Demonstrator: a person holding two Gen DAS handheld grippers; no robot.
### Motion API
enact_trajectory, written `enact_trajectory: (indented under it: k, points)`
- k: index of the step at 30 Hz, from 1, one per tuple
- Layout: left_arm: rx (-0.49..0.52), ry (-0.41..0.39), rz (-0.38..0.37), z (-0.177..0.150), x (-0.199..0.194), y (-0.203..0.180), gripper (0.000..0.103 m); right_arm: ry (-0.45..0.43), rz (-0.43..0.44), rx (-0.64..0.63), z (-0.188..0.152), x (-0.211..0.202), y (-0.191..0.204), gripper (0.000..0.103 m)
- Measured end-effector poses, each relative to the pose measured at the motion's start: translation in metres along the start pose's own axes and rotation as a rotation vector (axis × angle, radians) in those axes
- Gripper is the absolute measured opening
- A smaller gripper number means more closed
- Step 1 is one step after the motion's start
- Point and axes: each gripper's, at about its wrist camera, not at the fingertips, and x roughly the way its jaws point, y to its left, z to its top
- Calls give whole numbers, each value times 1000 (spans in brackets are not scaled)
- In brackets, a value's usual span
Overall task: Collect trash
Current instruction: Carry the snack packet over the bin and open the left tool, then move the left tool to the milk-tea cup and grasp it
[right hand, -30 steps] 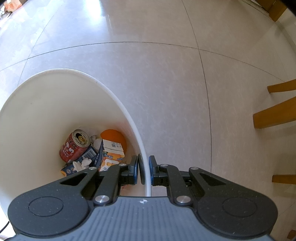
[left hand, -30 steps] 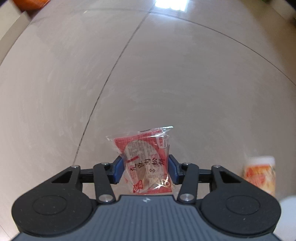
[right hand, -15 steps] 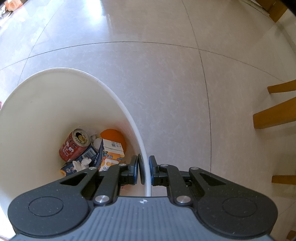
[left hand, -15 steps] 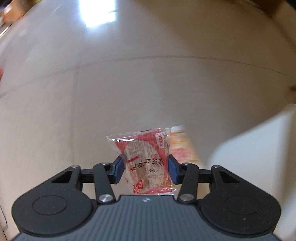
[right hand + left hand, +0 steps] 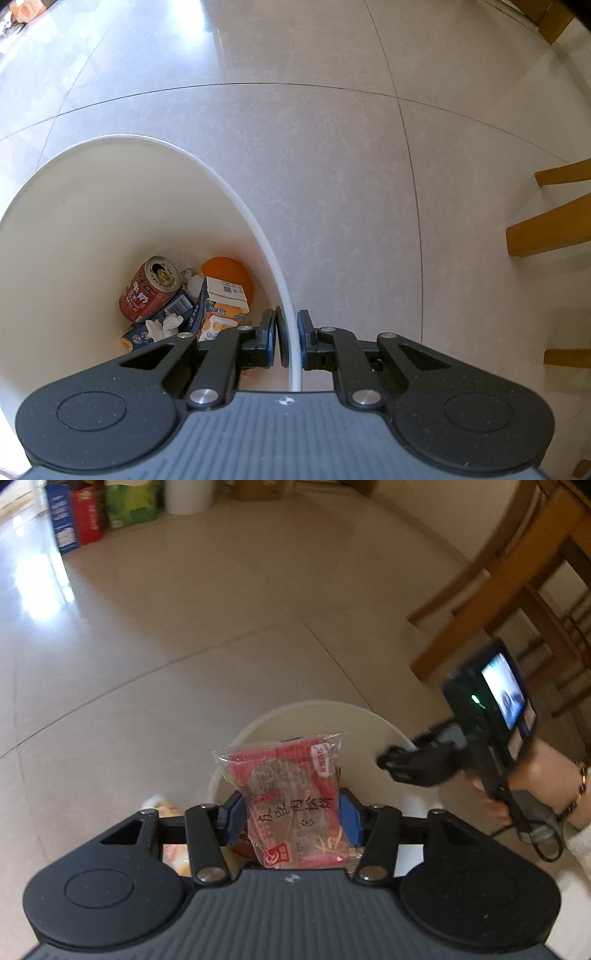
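A red snack packet (image 5: 291, 805) with a round cake inside stands between the blue pads of my left gripper (image 5: 292, 812). The jaws are opening, though the pads still touch the packet's sides. It hangs above the white bin (image 5: 258, 723), just in front of the opening. A person's hand holds my right gripper (image 5: 391, 764) at the bin's right rim. In the right wrist view that gripper (image 5: 288, 339) points straight down, shut on the thin bin rim (image 5: 251, 221). At the bottom of the bin lie a red can (image 5: 149, 291), an orange (image 5: 229, 269) and drink cartons (image 5: 221, 306).
An orange-and-white wrapper (image 5: 166, 808) lies on the tiled floor left of the bin. Wooden chairs (image 5: 517, 572) stand to the right, their legs (image 5: 550, 229) close to the bin. Coloured boxes (image 5: 88, 513) line the far wall.
The left gripper has risen and swung from the bare floor to above the white bin, with the packet still between its pads. The right gripper has kept still on the rim.
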Motion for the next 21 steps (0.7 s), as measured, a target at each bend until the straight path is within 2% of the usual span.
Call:
enact_trajectory:
  k: [2,6,10,16,21]
  points:
    - [22,24,-3,-1,8,-6,81,0,0,-3,0,0,0,14]
    - [28,-10,17,-5,4,-13,83,-1,1,-1,0,0,0,14]
    - [-12,-38,28,-4,-3,-4,85,-2,-1,-4,0,0,0,14]
    - [-50,-83,92,-11,-12,24,89,-4,-7,-5,-1,1,2,14]
    - [-168,-89,144,-17,-3,64,91,-6,-5,-10,-1,1,2,14]
